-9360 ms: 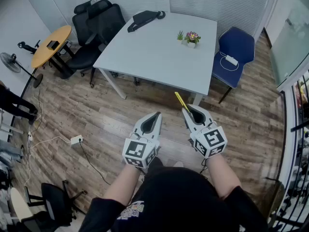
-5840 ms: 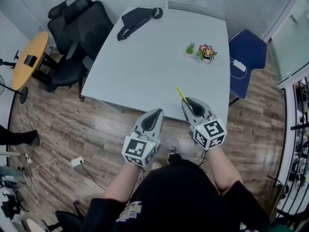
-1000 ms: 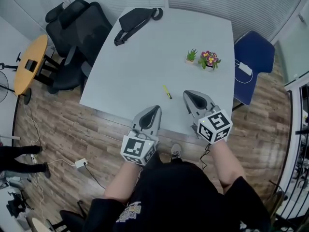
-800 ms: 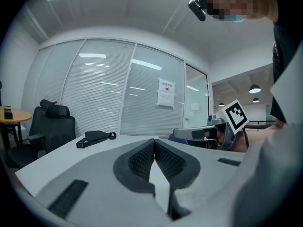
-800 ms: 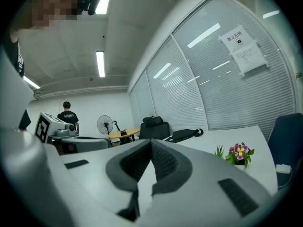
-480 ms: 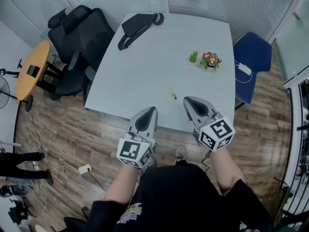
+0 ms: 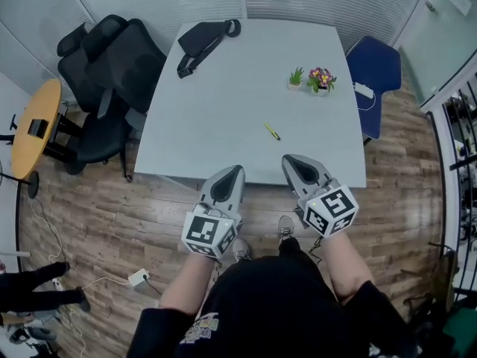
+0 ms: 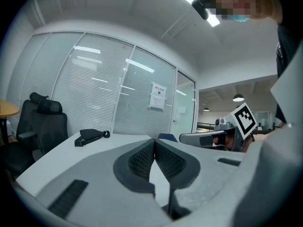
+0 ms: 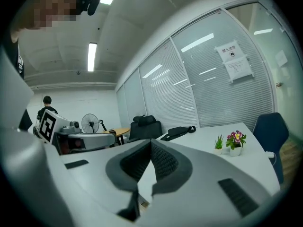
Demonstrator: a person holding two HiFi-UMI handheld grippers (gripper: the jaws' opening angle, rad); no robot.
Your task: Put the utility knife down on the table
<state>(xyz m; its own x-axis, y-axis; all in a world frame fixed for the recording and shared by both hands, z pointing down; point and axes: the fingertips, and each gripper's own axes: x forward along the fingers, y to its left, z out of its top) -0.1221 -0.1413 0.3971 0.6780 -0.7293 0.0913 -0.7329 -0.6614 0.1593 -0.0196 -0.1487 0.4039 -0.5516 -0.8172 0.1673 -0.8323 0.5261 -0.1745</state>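
The yellow utility knife (image 7: 271,131) lies flat on the white table (image 7: 223,118), clear of both grippers. My right gripper (image 7: 291,159) hangs over the table's near edge, below and right of the knife, jaws shut with nothing between them. The left gripper (image 7: 236,171) is beside it at the near edge, also shut and empty. In the left gripper view the jaws (image 8: 154,142) meet at the tips; the right gripper view shows its jaws (image 9: 151,143) closed too. The knife is hidden in both gripper views.
A black bag (image 7: 203,39) lies at the table's far left. Two small potted plants (image 7: 313,78) stand at far right. Black office chairs (image 7: 104,73) sit left of the table, a blue chair (image 7: 378,69) right. A round wooden table (image 7: 33,129) is at far left.
Earlier my right gripper carried the knife toward the table. Over the last second the knife lies on the table and both grippers have drawn back to the near edge.
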